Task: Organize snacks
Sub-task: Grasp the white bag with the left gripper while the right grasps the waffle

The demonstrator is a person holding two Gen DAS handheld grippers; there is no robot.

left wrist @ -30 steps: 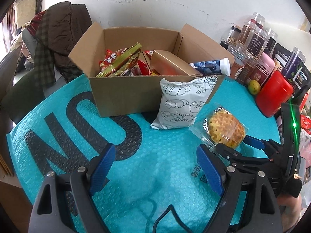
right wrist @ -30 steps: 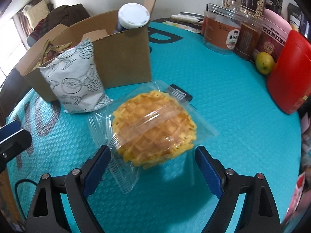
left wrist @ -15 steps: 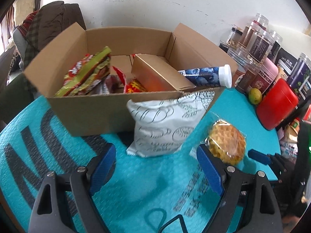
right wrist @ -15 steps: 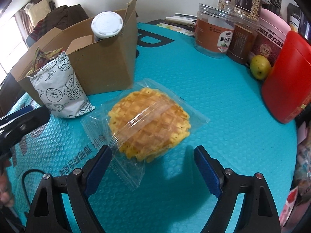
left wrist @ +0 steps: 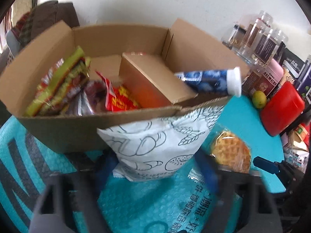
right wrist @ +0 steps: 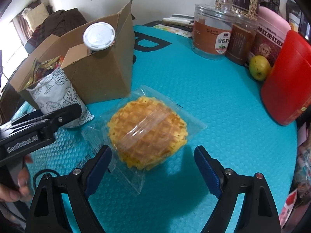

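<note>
A white snack bag with bread drawings (left wrist: 155, 151) leans on the front of an open cardboard box (left wrist: 64, 128) full of snacks. My left gripper (left wrist: 155, 172) is open, its blurred blue pads either side of the bag's lower part. A wrapped waffle (right wrist: 147, 130) lies flat on the teal mat, also in the left wrist view (left wrist: 231, 151). My right gripper (right wrist: 153, 165) is open just in front of the waffle, not touching it. The bag (right wrist: 58, 97) and box (right wrist: 101, 73) show at left in the right wrist view.
A blue tube with a white cap (left wrist: 211, 81) sticks out over the box's right corner. Jars (right wrist: 211, 33), a pink tin (right wrist: 272, 36), a red container (right wrist: 287, 77) and a yellow-green fruit (right wrist: 259, 68) line the right side. The teal bubble mat (right wrist: 194, 89) covers the table.
My left gripper has moved forward to the white bag, which now sits between its pads. My right gripper has drawn back slightly from the waffle. Both stay open.
</note>
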